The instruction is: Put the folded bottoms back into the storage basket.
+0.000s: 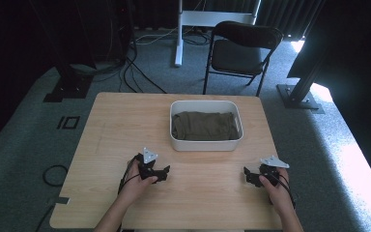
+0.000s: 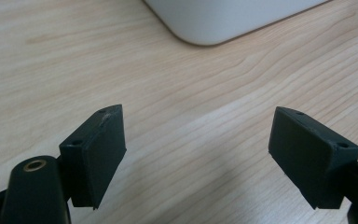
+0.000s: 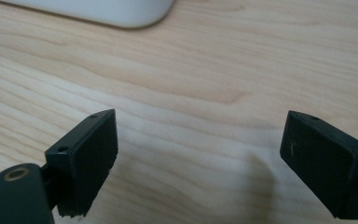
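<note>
My high view sits above my side of the table (image 1: 125, 121), looking forward and down, far enough back to take in the whole top plus the carpet and a folding chair (image 1: 241, 48) beyond it. The left gripper view rides super low and close to the wood, peering along its own two jaws toward a rounded corner of the white tub (image 2: 223, 21). Right gripper view is the same deal, close to the tabletop, catching another rounded corner of that tub (image 3: 112, 11) at its top edge. All three views share the wood grain and the tub (image 1: 206, 144).
</note>
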Demonstrator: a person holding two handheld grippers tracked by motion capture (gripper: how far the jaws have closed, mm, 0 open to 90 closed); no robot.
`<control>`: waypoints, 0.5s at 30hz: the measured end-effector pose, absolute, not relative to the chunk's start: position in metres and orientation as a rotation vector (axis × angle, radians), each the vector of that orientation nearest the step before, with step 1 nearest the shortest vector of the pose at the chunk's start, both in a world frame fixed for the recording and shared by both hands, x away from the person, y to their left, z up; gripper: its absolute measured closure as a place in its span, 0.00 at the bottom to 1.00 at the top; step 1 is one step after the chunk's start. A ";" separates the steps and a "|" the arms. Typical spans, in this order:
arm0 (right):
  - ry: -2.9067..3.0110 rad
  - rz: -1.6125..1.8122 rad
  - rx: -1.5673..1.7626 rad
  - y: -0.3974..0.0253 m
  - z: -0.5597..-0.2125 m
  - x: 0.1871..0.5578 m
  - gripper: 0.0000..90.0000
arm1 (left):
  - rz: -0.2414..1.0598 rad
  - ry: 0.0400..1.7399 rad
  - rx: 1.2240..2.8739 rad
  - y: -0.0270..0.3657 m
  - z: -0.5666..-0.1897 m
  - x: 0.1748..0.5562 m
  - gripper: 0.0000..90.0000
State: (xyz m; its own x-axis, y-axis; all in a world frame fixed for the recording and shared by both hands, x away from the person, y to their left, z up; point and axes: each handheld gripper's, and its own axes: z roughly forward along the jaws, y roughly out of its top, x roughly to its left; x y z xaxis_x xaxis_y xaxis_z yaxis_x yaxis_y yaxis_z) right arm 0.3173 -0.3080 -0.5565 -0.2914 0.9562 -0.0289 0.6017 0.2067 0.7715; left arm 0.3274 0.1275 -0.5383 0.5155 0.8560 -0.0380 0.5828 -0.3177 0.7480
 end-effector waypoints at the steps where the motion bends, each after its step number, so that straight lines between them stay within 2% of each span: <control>1: 1.971 0.898 1.448 -0.309 -0.557 0.316 0.12 | 0.486 1.177 2.035 0.128 -0.540 0.327 0.22; 15: 1.935 0.821 1.540 -0.318 -0.559 0.310 0.12 | 0.560 1.289 2.059 0.140 -0.552 0.320 0.22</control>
State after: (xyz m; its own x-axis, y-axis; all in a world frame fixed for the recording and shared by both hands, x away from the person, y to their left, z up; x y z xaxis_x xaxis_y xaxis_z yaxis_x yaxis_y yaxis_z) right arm 0.3099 -0.3179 -0.5594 -0.2098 0.9772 -0.0329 0.6554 0.1655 0.7370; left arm 0.3203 0.1403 -0.5520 0.4288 0.9032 0.0210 0.6317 -0.3163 0.7077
